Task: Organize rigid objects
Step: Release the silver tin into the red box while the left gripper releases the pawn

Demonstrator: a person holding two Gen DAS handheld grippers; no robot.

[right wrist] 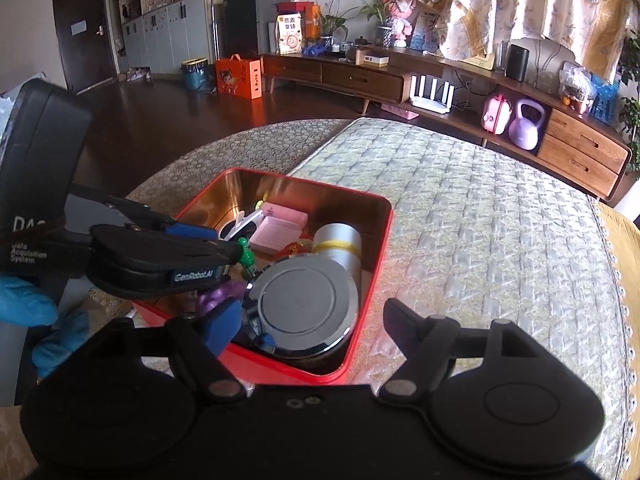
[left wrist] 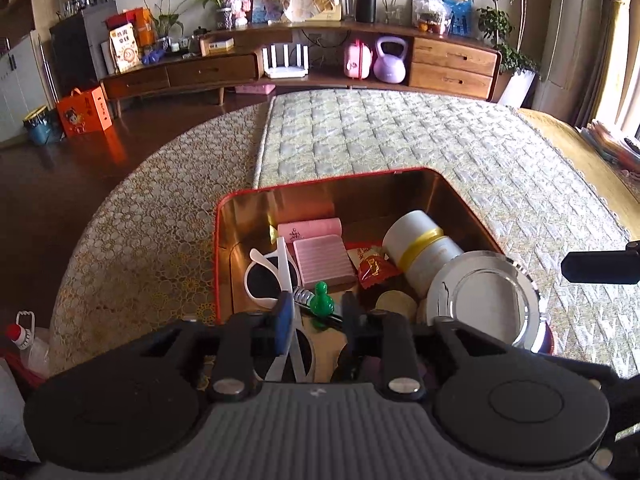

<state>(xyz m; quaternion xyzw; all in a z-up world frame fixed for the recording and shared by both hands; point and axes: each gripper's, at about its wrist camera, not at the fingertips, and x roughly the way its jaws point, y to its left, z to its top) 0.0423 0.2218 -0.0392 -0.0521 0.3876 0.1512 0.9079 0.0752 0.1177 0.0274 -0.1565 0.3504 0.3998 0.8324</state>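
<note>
A red tin box [left wrist: 216, 248] with a gold inside sits on the quilted table. It holds white sunglasses [left wrist: 266, 280], a pink case [left wrist: 323, 261], a white and yellow cylinder [left wrist: 420, 246], a round silver tin [left wrist: 486, 296], a red snack packet [left wrist: 374, 270] and a green pawn [left wrist: 321, 299]. My left gripper [left wrist: 316, 320] hovers open over the box's near end, jaws either side of the pawn and the sunglasses arm. In the right wrist view my right gripper [right wrist: 308, 320] is open just in front of the box [right wrist: 372, 248], beside the silver tin [right wrist: 306, 300]; the left gripper [right wrist: 160, 252] reaches in from the left.
The box rests on a quilted mat [left wrist: 400, 140] over a lace tablecloth [left wrist: 140, 240]. A low wooden cabinet [left wrist: 280, 68] with a purple kettlebell [left wrist: 390, 60] lines the far wall. An orange gift box [left wrist: 86, 110] stands on the dark floor.
</note>
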